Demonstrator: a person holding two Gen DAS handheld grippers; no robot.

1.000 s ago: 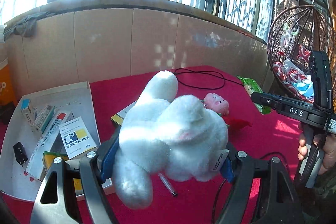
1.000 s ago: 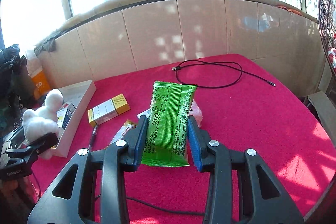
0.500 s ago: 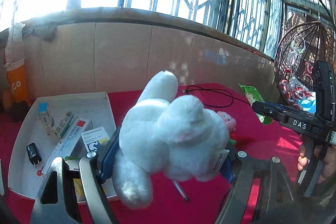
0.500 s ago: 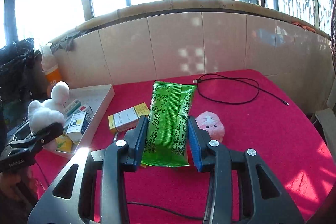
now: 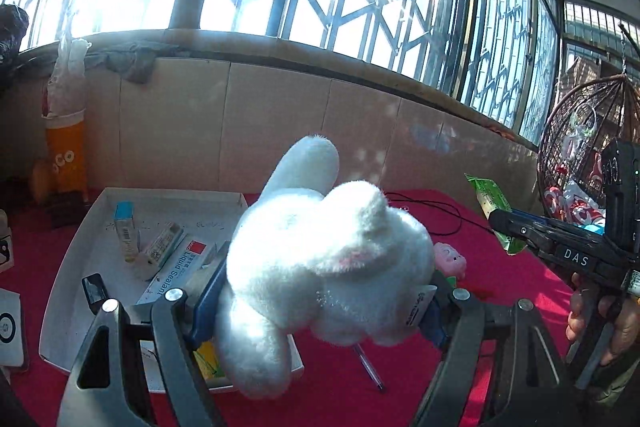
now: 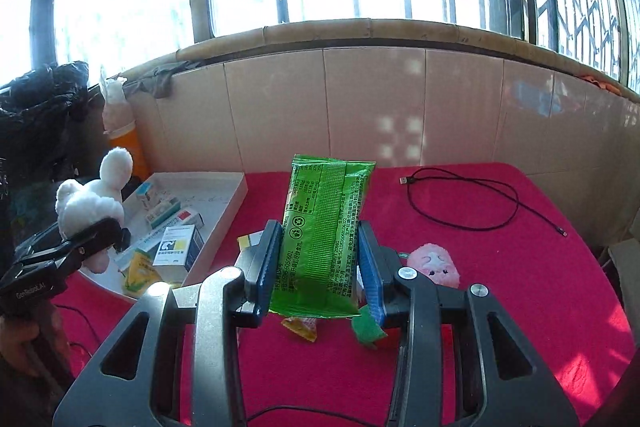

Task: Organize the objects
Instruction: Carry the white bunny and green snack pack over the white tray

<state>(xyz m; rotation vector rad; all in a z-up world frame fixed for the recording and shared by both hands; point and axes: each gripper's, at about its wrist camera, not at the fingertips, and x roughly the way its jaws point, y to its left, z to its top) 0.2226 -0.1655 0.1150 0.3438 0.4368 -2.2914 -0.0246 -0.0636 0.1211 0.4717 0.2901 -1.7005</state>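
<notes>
A white plush rabbit (image 5: 320, 259) fills the left wrist view, and my left gripper (image 5: 320, 303) is shut on its body, holding it above the red table. The same rabbit (image 6: 90, 203) shows at the left of the right wrist view, over the white tray (image 6: 232, 203). My right gripper (image 6: 320, 259) is shut on a green snack packet (image 6: 324, 227), held upright above the table. That packet (image 5: 494, 207) also shows at the right of the left wrist view. A small pink plush (image 6: 434, 263) lies on the cloth just right of the right gripper.
The white tray (image 5: 68, 279) holds several medicine boxes and a black plug. A black cable (image 6: 464, 203) loops at the back right. A pen (image 5: 370, 367) and small wrappers (image 6: 302, 327) lie on the red cloth. An orange cup (image 5: 66, 155) stands by the tiled wall. A wicker hanging chair (image 5: 580, 147) is at far right.
Both grippers have risen with their loads and drawn back; more window shows in both views. The rabbit and the green packet stay held the same way.
</notes>
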